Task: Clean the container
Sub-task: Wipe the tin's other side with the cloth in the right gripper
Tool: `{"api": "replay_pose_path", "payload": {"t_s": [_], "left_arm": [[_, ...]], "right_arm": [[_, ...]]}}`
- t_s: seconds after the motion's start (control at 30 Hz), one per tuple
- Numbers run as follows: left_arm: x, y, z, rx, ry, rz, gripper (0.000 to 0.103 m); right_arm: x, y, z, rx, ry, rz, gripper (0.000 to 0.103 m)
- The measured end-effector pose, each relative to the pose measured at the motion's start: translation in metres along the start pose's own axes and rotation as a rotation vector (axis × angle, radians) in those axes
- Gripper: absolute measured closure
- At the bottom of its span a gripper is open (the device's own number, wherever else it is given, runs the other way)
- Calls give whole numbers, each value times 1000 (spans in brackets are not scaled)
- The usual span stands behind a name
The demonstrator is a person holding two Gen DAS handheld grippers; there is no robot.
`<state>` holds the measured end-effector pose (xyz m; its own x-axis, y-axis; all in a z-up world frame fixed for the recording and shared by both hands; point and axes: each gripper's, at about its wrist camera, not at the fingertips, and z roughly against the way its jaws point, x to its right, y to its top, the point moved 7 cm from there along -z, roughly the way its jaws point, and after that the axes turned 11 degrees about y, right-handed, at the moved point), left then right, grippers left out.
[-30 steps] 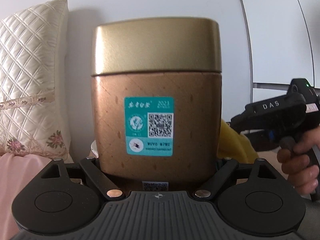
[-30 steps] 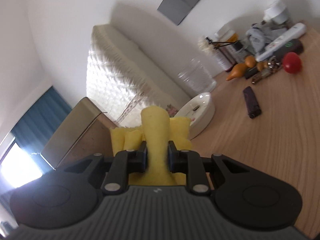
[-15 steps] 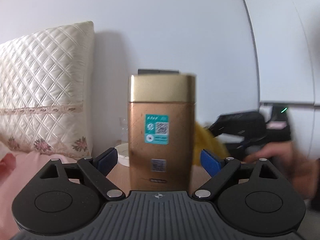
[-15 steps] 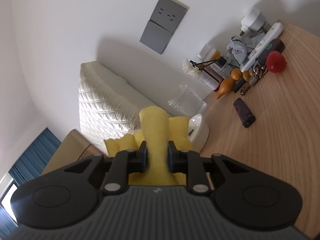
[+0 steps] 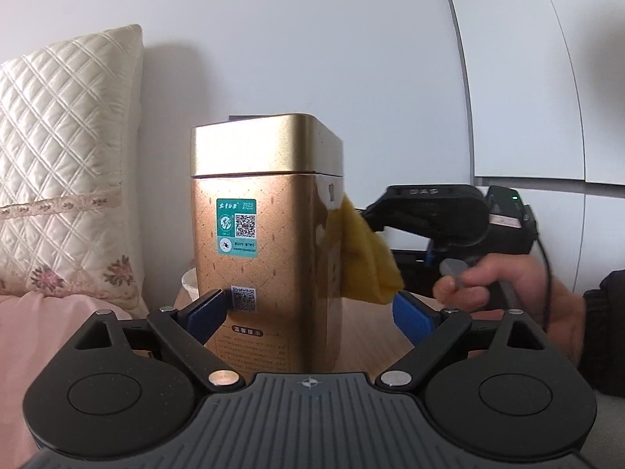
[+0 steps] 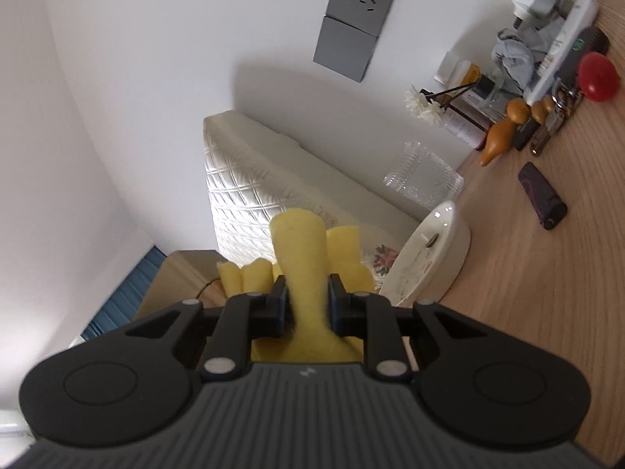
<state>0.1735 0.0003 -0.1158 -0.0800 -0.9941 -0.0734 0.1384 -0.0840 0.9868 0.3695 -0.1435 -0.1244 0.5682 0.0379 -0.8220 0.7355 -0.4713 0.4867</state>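
A tall gold tin container (image 5: pixel 269 250) with a gold lid and teal label stands upright on the wooden table. My left gripper (image 5: pixel 310 310) is open, its blue pads either side of the tin's base, apart from it. My right gripper (image 6: pixel 306 306) is shut on a folded yellow cloth (image 6: pixel 300 262). In the left wrist view that cloth (image 5: pixel 367 258) presses against the tin's right side, held by the right gripper (image 5: pixel 429 215). Only the tin's top corner (image 6: pixel 183 269) shows in the right wrist view.
A quilted cream pillow (image 5: pixel 66 172) stands left of the tin. A white dish (image 6: pixel 429 250), a glass dish (image 6: pixel 424 181), a dark lighter (image 6: pixel 542 201), a red ball (image 6: pixel 597 76) and several small bottles lie along the wooden table (image 6: pixel 547 312) by the wall.
The left gripper let go of the tin and drew back; the tin now stands free and turned a little. The right gripper brought the yellow cloth against the tin's right side.
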Motion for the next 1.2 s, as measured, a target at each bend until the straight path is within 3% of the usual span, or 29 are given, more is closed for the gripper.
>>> {"api": "replay_pose_path", "payload": {"t_s": [0.23, 0.53, 0.8, 1.03, 1.2], "left_arm": [[-13, 3, -26, -18, -85, -8, 8], [-28, 7, -55, -26, -203, -8, 7], [-32, 1, -52, -1, -197, 14, 7], [-33, -1, -50, 13, -146, 29, 13], [-36, -2, -53, 15, -138, 25, 15]], "right_arm": [[-9, 1, 28, 38, 33, -91, 81], [-37, -19, 64, 85, 27, -110, 81], [-50, -29, 71, 99, -30, -44, 81], [-35, -31, 69, 127, -116, -87, 81], [-40, -29, 65, 136, -125, -83, 81]]}}
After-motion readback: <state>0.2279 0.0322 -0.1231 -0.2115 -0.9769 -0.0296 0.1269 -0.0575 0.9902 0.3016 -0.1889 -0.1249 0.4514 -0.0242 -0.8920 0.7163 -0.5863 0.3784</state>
